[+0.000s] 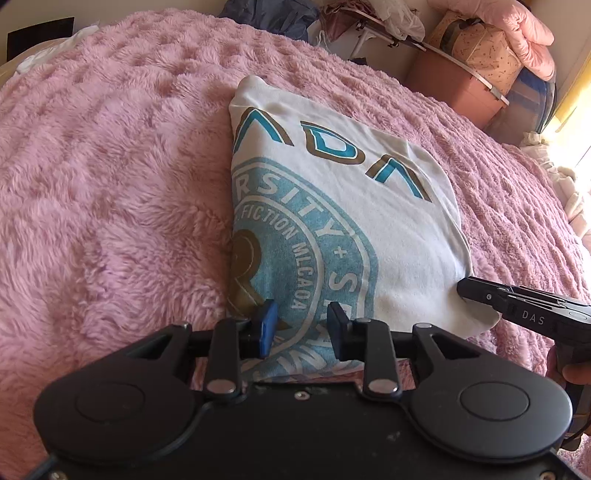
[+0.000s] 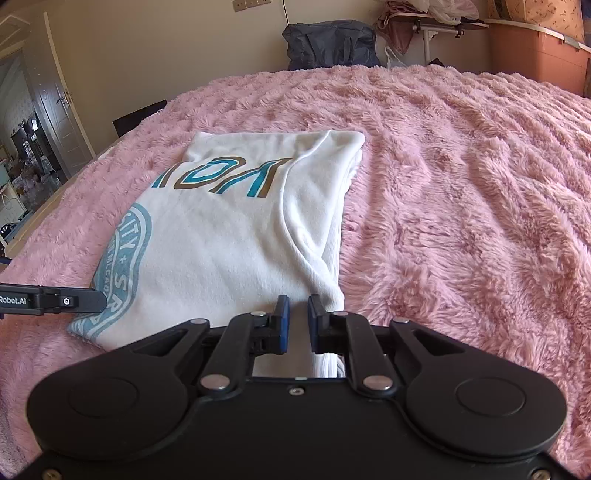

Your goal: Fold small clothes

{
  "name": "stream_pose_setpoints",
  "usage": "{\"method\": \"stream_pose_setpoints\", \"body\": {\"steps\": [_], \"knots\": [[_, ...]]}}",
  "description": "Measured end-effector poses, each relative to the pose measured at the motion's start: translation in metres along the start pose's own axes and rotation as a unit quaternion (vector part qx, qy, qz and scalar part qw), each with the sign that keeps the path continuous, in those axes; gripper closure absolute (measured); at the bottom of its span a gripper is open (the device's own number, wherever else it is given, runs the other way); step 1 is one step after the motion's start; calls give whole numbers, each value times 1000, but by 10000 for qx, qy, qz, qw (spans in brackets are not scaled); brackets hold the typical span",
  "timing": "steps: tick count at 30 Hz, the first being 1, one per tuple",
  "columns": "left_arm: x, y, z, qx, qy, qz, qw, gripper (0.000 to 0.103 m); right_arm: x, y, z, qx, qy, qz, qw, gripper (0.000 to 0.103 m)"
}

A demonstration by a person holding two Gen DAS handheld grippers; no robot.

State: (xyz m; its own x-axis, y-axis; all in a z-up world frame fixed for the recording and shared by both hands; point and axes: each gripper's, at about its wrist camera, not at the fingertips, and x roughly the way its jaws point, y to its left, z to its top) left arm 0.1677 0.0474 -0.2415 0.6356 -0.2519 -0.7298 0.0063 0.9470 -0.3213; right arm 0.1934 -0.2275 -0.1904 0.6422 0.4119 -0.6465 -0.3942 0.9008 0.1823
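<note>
A white T-shirt (image 1: pixel 369 229) with a teal and gold print lies folded into a narrow rectangle on the pink fluffy blanket (image 1: pixel 110 184); it also shows in the right wrist view (image 2: pixel 229 236). My left gripper (image 1: pixel 301 323) is open over the shirt's near edge, with the printed cloth between its blue pads. My right gripper (image 2: pixel 297 321) has a narrow gap between its pads and the shirt's near right corner lies between them; I cannot tell if it pinches the cloth. The right gripper's fingers (image 1: pixel 480 291) rest at the shirt's right corner. The left gripper's fingers (image 2: pixel 74 301) lie at the left corner.
The pink blanket (image 2: pixel 461 184) covers the whole bed. Beyond the far edge stand a dark bag (image 2: pixel 328 44), a brown storage box (image 1: pixel 458 85) with bundles on top and a small rack (image 2: pixel 424 22). An open door (image 2: pixel 62 103) is at far left.
</note>
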Motion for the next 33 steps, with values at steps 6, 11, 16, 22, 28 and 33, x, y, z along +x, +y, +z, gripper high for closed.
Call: {"method": "stream_pose_setpoints", "body": {"steps": [6, 11, 16, 22, 28, 33], "knots": [[-18, -10, 7, -53, 3, 123, 9999, 58, -3, 4, 2, 101, 35, -75, 9999, 89], [-51, -32, 8, 18, 206, 589, 9980, 51, -45, 28, 15, 23, -201, -338, 9992, 43], [-77, -41, -1, -46, 233, 922, 9955, 48, -81, 53, 15, 189, -290, -454, 9984, 37], [-101, -46, -14, -15, 192, 1356, 9906, 47, -100, 71, 5, 312, -14, -609, 9977, 33], [-122, -56, -30, 120, 182, 1499, 9885, 46, -119, 95, -9, 55, 151, -810, 9966, 25], [-134, -67, -40, 243, 192, 1647, 9859, 46, -129, 110, -12, 3, 228, -737, 9970, 24]]}}
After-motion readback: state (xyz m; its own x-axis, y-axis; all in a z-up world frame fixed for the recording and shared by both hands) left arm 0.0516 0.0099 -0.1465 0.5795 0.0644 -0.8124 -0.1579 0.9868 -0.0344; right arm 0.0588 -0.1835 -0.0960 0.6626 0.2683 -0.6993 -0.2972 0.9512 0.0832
